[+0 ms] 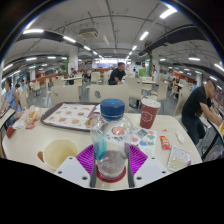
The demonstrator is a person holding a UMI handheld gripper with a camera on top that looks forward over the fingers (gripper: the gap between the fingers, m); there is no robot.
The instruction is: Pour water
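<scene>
Cafeteria lights overhead, and we hover over a pale table [30,140]: yellow cup [58,152] at nine o'clock, our gripper [111,172] clenched on the blue-capped water bottle [111,140] dead centre, red cup [149,113] at one o'clock.

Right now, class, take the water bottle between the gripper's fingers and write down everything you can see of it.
The water bottle is clear plastic with a blue screw cap, still on. It stands upright on the pale table, between the gripper fingers, whose purple pads flank its base. Whether both pads press it cannot be told. Its wall is ribbed, and it looks transparent throughout; the water level is unclear. A red-patterned cup stands beyond it.
</scene>
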